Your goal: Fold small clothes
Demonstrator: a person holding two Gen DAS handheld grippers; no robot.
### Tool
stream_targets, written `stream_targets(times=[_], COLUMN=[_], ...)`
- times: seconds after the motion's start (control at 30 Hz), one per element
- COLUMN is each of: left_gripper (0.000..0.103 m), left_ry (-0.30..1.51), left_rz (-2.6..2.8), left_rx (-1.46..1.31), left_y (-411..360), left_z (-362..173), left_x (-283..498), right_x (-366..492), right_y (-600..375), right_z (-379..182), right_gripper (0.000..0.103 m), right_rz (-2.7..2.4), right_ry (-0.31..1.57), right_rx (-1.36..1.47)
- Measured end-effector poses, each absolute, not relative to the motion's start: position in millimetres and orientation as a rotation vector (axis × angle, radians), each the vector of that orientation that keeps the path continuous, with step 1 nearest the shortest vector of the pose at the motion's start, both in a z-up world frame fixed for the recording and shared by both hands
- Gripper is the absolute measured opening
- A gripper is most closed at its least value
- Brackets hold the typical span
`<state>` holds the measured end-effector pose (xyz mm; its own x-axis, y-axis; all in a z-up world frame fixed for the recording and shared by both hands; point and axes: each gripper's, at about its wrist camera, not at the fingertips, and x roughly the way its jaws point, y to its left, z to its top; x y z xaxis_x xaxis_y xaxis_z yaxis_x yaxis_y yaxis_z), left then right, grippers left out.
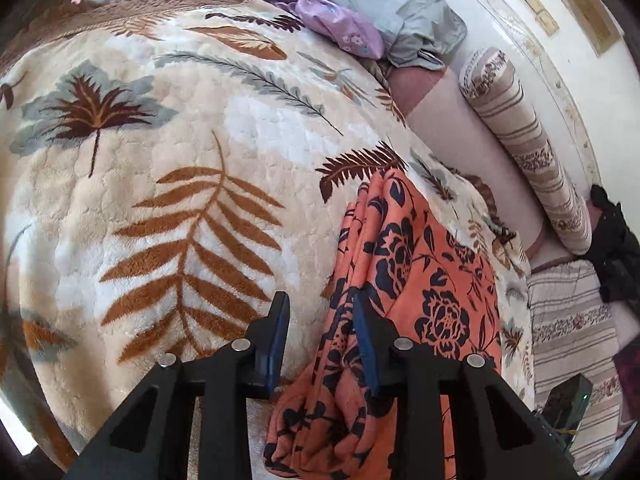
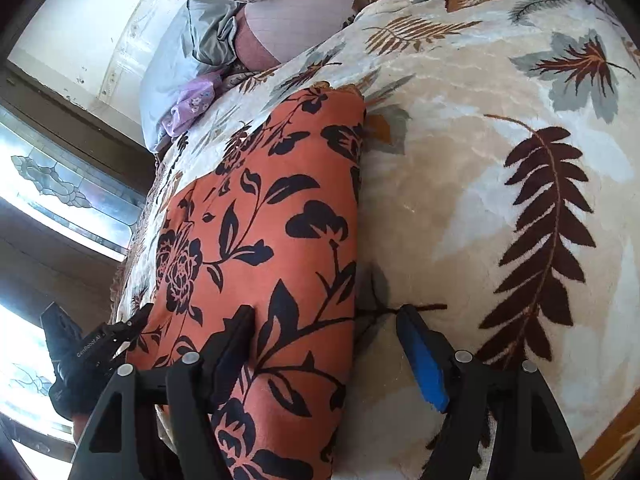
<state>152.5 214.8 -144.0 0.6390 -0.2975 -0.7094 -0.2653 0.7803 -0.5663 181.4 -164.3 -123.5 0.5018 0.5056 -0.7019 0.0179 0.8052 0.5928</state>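
An orange garment with a black flower print (image 1: 416,280) lies folded into a long strip on the leaf-patterned blanket (image 1: 168,168). My left gripper (image 1: 322,308) is open over the strip's left edge; its right finger rests on the cloth, its left finger over the blanket. In the right wrist view the same garment (image 2: 264,220) runs away from me. My right gripper (image 2: 326,320) is open wide and straddles the strip's right edge, left finger on the cloth, right finger (image 2: 420,348) on the blanket (image 2: 480,200). The left gripper (image 2: 100,344) shows at the far left.
A grey pillow (image 1: 384,4) and a lilac floral cloth (image 1: 340,28) lie at the head of the bed. A striped bolster (image 1: 520,140) lies along the wall. A window (image 2: 48,184) is beside the bed. A striped quilt (image 1: 572,320) is at the right.
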Motion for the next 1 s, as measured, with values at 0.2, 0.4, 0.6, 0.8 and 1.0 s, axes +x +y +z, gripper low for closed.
stream_targets(times=[0.2,0.4,0.6,0.8,1.0], left_gripper=[0.071,0.071,0.032,0.058,0.017], left_ry=[0.907,0.924,0.971,0.901,1.082], left_rz=[-0.057,-0.072,-0.099,-0.117,-0.120], left_rx=[-0.700,-0.618,-0.530,-0.643,-0.591], left_y=[203,189,174,190,183], left_z=[-146,-144,-150,-128,-153], left_x=[157,169,177,176,225], right_x=[181,185,186,188,197], right_y=[-170,-177,-171,-176,-171], right_z=[-125,-123,-123,-113,-116], right_gripper=[0.079,0.083,0.084,0.085,0.085], right_rz=[0.326,0.327,0.335,0.353,0.366], right_ry=[1.013,1.022,1.012,0.992,1.007], right_rx=[0.641,0.720,0.685,0.698,0.712])
